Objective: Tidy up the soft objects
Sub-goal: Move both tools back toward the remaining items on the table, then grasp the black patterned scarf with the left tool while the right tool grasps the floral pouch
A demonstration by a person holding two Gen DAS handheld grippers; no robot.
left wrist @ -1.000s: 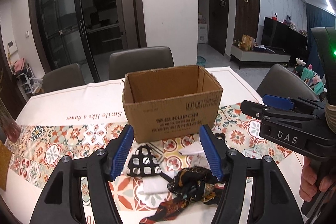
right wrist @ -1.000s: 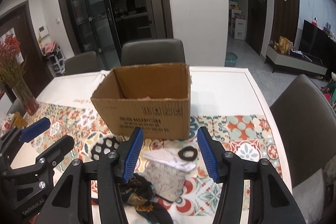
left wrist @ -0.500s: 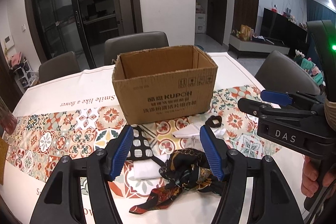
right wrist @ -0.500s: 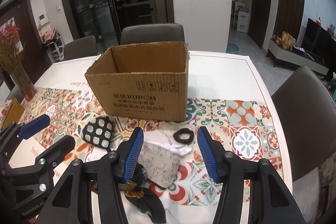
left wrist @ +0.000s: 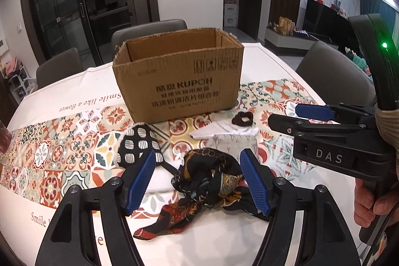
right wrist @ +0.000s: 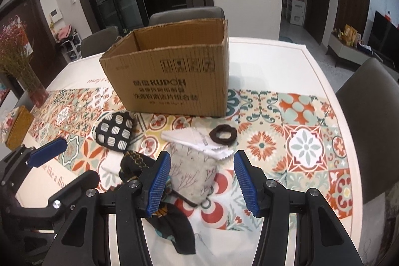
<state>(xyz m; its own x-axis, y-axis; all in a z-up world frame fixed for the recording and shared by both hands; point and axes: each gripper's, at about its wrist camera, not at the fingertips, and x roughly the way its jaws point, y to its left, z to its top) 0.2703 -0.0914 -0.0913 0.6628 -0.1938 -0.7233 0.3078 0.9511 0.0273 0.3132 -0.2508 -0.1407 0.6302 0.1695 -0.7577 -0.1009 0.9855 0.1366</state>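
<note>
Left gripper (left wrist: 199,178) lower than before, jaws opening over dark scarf (left wrist: 212,178) | right gripper (right wrist: 202,178) (also lower) jaws apart, empty, above floral pouch (right wrist: 194,173) | cardboard box (left wrist: 179,84) unmoved

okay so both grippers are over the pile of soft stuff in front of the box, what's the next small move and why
Probably lower the left gripper a little more and close on the dark scarf. Its jaws are opening, the crumpled scarf lies between the pads untouched, and the open box stands just behind. The right gripper is open over the beige pouch, holding nothing.
</note>
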